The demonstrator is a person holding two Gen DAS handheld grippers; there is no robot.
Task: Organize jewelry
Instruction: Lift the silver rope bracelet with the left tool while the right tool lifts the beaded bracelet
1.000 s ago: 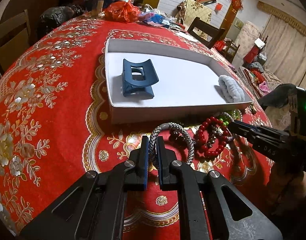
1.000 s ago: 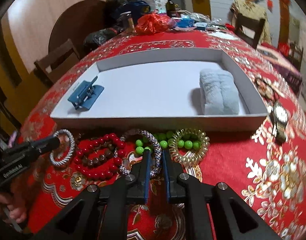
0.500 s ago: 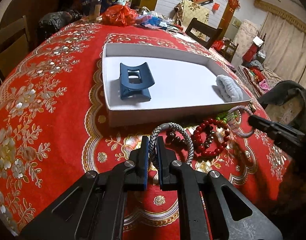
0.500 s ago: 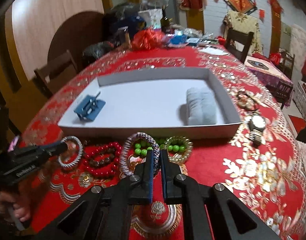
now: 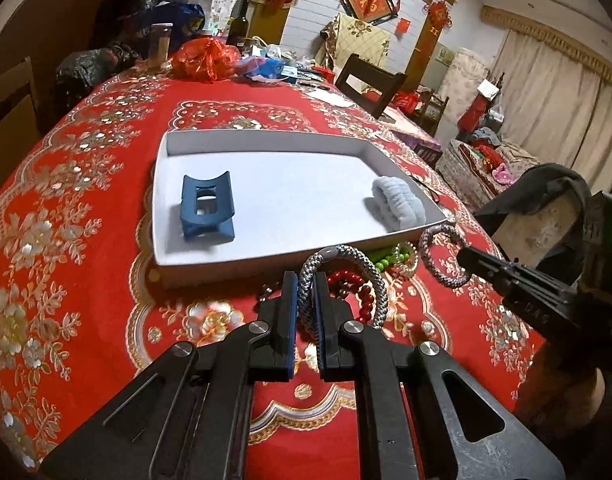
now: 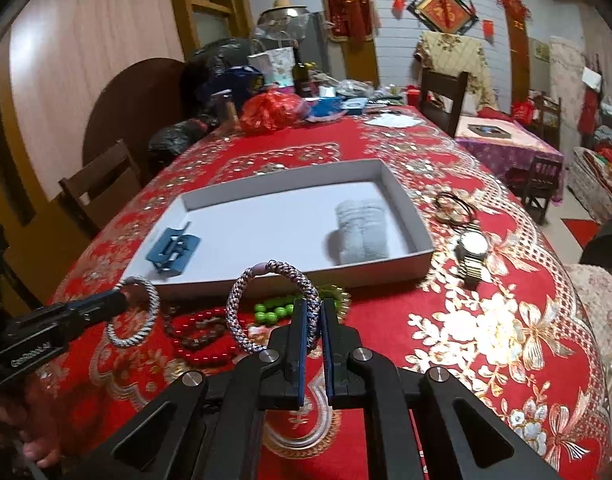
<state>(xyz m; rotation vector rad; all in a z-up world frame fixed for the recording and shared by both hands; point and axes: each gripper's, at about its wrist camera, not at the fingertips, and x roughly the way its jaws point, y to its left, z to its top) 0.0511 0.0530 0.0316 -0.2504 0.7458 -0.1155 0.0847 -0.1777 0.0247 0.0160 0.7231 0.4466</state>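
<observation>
My left gripper [image 5: 304, 282] is shut on a grey-white braided bracelet [image 5: 372, 276], held just above the red cloth near the white tray's [image 5: 265, 258] front wall. My right gripper [image 6: 314, 305] is shut on a purple-blue braided bracelet [image 6: 237, 300], also raised in front of the tray [image 6: 386, 274]. Each gripper shows in the other's view: the right gripper [image 5: 464, 258] at the right, the left gripper [image 6: 123, 300] at the left. Inside the tray lie a blue hair claw [image 5: 205, 208] at the left and a pale blue scrunchie [image 5: 398, 200] at the right.
Red bead bracelets [image 6: 201, 338], green beads [image 6: 273, 312] and a gold coil tie lie on the cloth before the tray. A wristwatch [image 6: 472, 256] and black hair ties [image 6: 454, 206] lie right of it. Bags and bottles crowd the table's far end; chairs stand around.
Both grippers have risen with their bracelets, which lay on the cloth a second ago. The right one closed onto its bracelet and lifted it clear of the beads.
</observation>
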